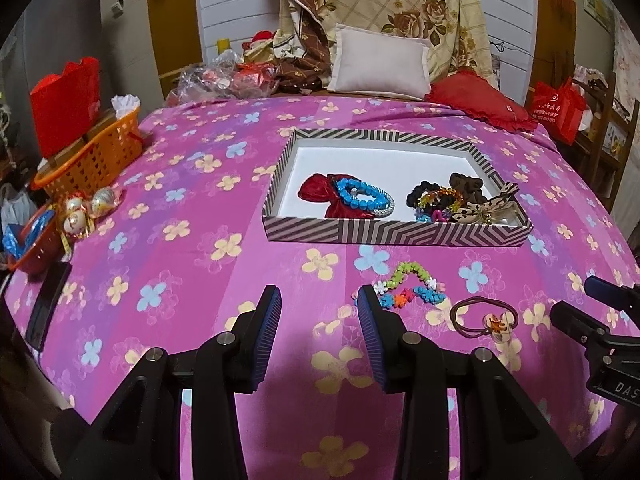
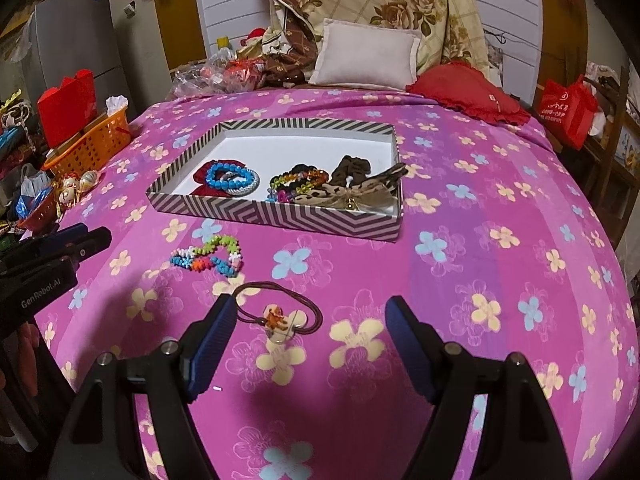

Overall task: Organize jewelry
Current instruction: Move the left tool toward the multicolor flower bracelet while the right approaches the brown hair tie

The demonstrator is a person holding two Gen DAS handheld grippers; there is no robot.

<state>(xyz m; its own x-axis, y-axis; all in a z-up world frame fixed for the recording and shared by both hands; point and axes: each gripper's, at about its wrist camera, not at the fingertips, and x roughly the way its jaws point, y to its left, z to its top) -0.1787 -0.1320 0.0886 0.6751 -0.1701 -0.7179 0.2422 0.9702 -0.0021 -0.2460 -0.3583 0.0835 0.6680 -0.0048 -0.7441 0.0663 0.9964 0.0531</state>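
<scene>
Jewelry was split: most sat in the striped box (image 1: pixel 396 236) mid-frame on the pink flowered bedspread (image 1: pixel 192 264) – blue bead bracelet (image 1: pixel 366 196) on a red scrunchie (image 1: pixel 320 190) at its left, dark scrunchies and an animal-print bow (image 2: pixel 360 192) at its right. Two pieces lay outside, below the box: a multicolour bead bracelet (image 1: pixel 412 288) and a brown hair tie with charm (image 2: pixel 280 312). My left gripper (image 1: pixel 318 328) was spread partway, empty, its right finger just beside the bead bracelet. My right gripper (image 2: pixel 306 340) was spread wide, empty, over the hair tie, lower centre of its frame
</scene>
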